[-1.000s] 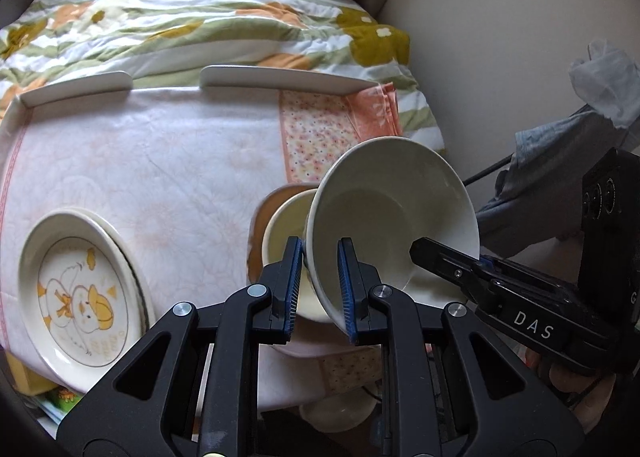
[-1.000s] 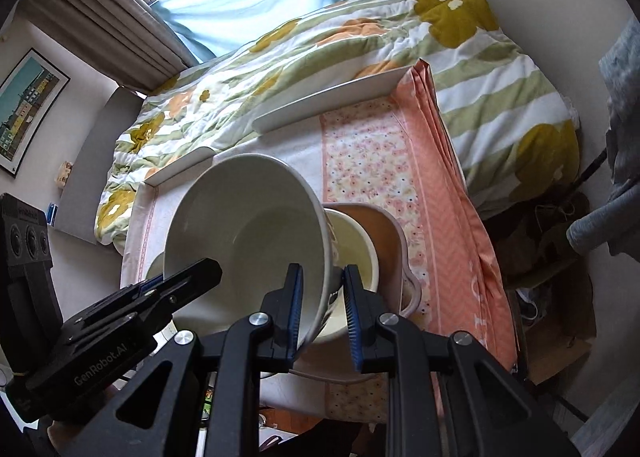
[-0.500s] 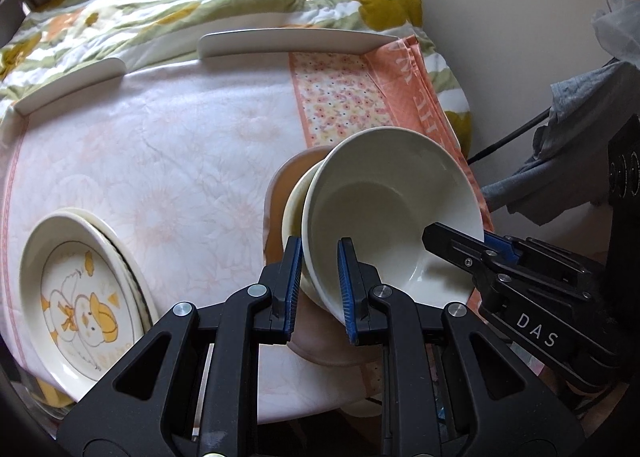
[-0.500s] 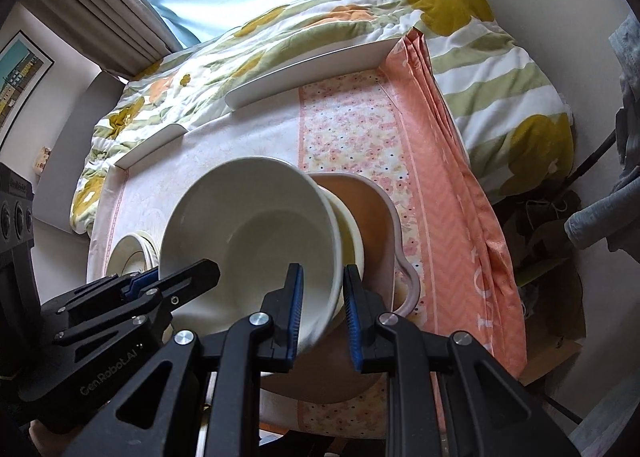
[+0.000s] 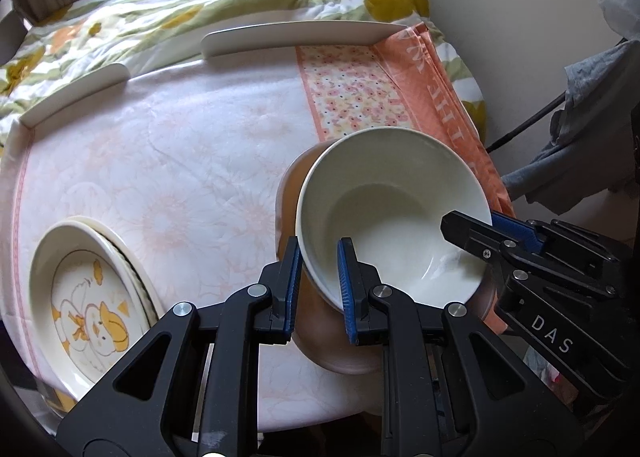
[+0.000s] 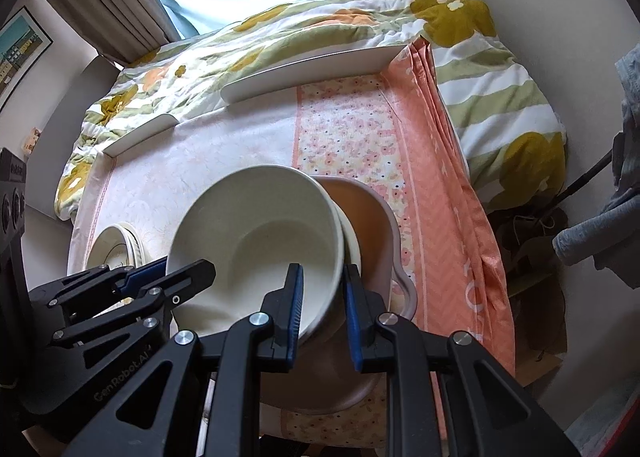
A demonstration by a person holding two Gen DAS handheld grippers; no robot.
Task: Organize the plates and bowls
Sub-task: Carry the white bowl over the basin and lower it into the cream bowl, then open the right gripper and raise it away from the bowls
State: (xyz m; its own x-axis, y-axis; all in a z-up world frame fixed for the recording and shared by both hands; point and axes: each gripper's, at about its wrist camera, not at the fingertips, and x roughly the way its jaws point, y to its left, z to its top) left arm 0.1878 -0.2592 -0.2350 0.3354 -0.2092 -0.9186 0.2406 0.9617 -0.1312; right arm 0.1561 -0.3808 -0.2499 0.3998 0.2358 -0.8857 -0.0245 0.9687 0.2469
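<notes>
"DAS" is printed in pale letters on the right tool's black body as the left wrist view shows it; the left tool's body, in the right wrist view, reads "GenRobot.AI". The orange cloth border carries woven letters too distorted to read.

Both tools pinch one large white bowl: the left tool grips its near-left rim between blue pads, the right tool its near-right rim. The bowl sits tilted in a smaller cream bowl, whose rim peeks out at its right, and both lie in a shallow brown dish with a pale handle-like lip. That makes two bowls and one dish.

Well apart at the tabletop's left edge sits a stack of plates; the top one bears a cartoon duck, and the count beneath is unclear.

The tabletop wears a pale floral cloth with an orange flowered strip. Behind lies a bed with a green, yellow and orange quilt, curtains and a bright window. A framed picture hangs on the left wall.
</notes>
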